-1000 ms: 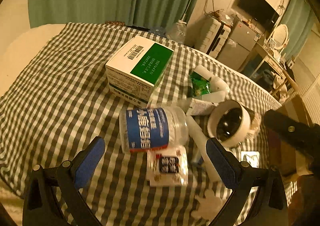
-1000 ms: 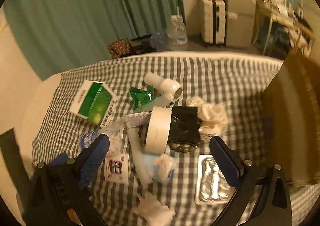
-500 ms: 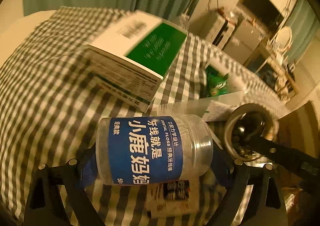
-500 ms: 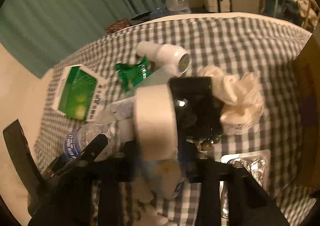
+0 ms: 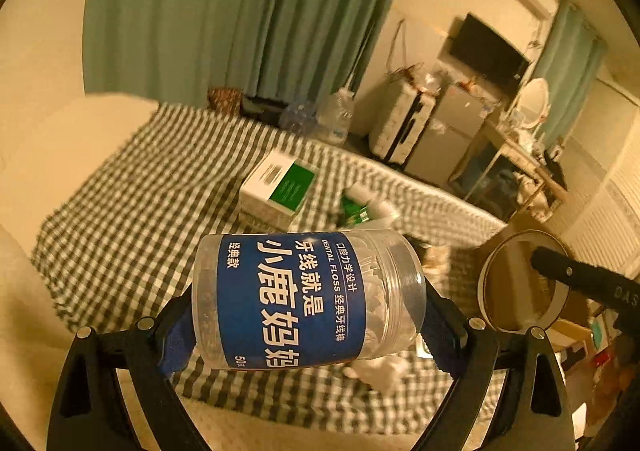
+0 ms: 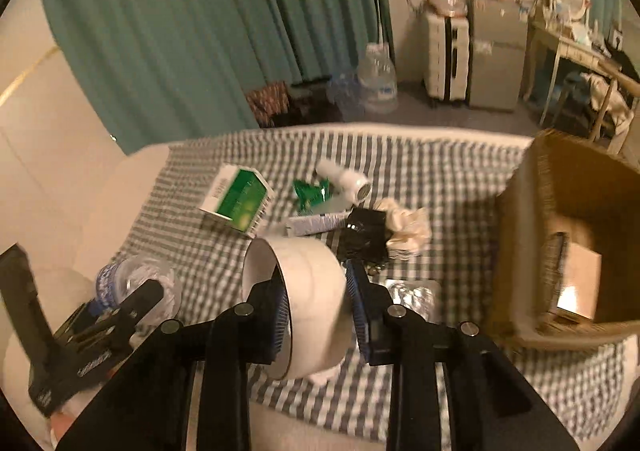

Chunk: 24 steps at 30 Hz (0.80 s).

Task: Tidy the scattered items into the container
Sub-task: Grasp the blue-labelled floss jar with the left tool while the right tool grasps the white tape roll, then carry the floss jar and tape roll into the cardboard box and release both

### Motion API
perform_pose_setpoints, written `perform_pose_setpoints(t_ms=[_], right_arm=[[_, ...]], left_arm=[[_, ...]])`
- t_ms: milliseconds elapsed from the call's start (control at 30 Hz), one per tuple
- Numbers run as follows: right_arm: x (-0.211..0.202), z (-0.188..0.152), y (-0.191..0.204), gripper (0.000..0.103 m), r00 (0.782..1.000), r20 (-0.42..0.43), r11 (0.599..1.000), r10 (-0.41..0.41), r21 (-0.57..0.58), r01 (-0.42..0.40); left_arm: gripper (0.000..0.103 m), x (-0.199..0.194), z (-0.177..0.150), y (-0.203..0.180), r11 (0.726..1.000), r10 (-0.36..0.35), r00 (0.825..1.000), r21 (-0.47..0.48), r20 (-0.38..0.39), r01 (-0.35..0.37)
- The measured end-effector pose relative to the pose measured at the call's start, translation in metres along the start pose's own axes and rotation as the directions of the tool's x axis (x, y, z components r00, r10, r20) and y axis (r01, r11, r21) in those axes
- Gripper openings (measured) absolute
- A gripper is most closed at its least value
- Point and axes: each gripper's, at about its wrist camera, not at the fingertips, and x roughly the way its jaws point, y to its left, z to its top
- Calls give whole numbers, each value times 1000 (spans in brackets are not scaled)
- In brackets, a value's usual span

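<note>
Scattered items mostly lie on the checked cloth [image 6: 440, 179]: green box [image 6: 236, 197], white bottle [image 6: 346, 179], green packet [image 6: 310, 191], crumpled tissue [image 6: 404, 225]; your left gripper [image 5: 308, 315] is clamped on the floss jar [image 5: 304, 295], lifted clear; your right gripper [image 6: 316, 307] pinches the tape roll [image 6: 304, 291], also aloft; the cardboard box [image 6: 516, 251] stands to the right, holding what may be one small carton, though blur hinders certainty; most tidying remains.
</note>
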Motion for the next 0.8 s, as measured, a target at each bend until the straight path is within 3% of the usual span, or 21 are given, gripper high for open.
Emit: perform_pose_setpoints(t_ms=[233,367,533,700,800], right_arm=[[-93,-13,-31,27,994,92,990,57,126,-69],[-128,-11,-52,27,988,151,986,32,157,-56],[-147,-10,-91,27,980,198,971,-17,236,-30],[-152,-4,-139,27,974,205,954,-95,298,30],[-155,4,-176,27,961,217,937,-170,338,89]], left_arm=[[95,-73,4,-49,995,-51,998,91,30,48],[95,-90,4,-81,985,-109,994,133,12,107],[95,-79,9,-145,964,-123,992,236,-3,120],[95,-47,3,-208,952,-160,984,252,-75,174],[95,-29,0,-261,919,-202,975,325,-97,223]])
